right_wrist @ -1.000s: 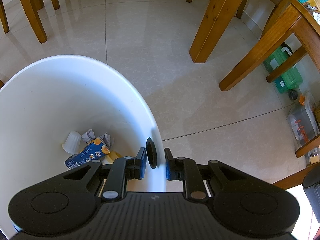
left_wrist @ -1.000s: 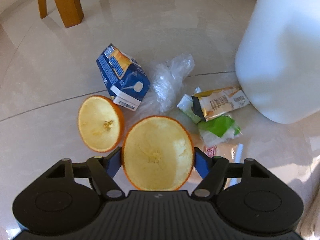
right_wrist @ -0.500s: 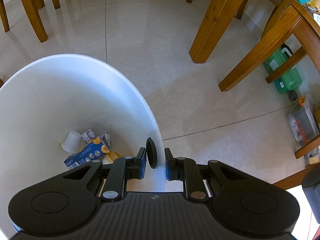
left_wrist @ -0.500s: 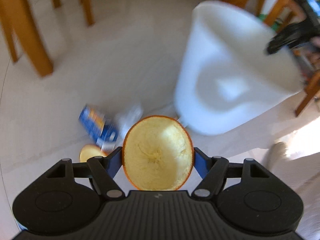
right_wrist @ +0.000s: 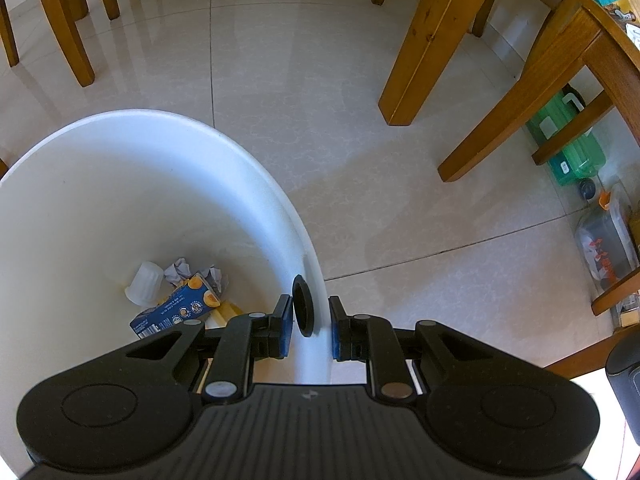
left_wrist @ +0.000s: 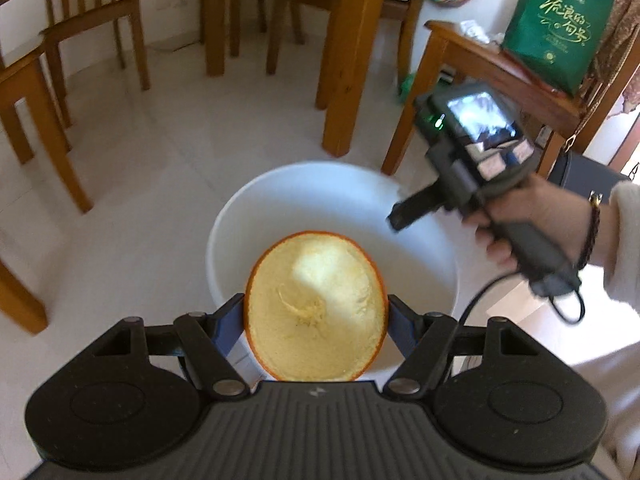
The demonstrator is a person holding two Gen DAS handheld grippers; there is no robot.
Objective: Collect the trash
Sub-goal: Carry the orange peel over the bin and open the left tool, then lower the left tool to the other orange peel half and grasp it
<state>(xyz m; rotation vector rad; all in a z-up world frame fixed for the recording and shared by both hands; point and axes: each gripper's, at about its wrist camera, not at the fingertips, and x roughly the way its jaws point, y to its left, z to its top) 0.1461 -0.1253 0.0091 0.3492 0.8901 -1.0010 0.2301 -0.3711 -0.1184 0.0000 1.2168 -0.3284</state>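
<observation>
My left gripper [left_wrist: 316, 316] is shut on a hollowed orange peel half [left_wrist: 316, 308], pale inside facing the camera, held above the near side of the white bin [left_wrist: 280, 184]. My right gripper [right_wrist: 310, 330] is shut on the white bin's rim [right_wrist: 310, 280], one finger inside and one outside, next to a black knob [right_wrist: 302, 306]. In the left wrist view the right gripper [left_wrist: 400, 212] and the hand holding it reach the bin's right rim. At the bin's bottom lie a blue juice carton [right_wrist: 176, 310], a white cup [right_wrist: 145, 282] and crumpled paper [right_wrist: 180, 268].
Wooden chair and table legs [left_wrist: 344, 60] stand around the bin on the pale tiled floor [right_wrist: 320, 100]. A green bag [left_wrist: 560, 20] sits on a wooden stool at the right. Green bottles [right_wrist: 568, 148] and plastic containers [right_wrist: 604, 240] lie under furniture to the right.
My left gripper rose from the floor litter with the orange peel and swung over to the bin's opening. The right gripper and the bin stayed still.
</observation>
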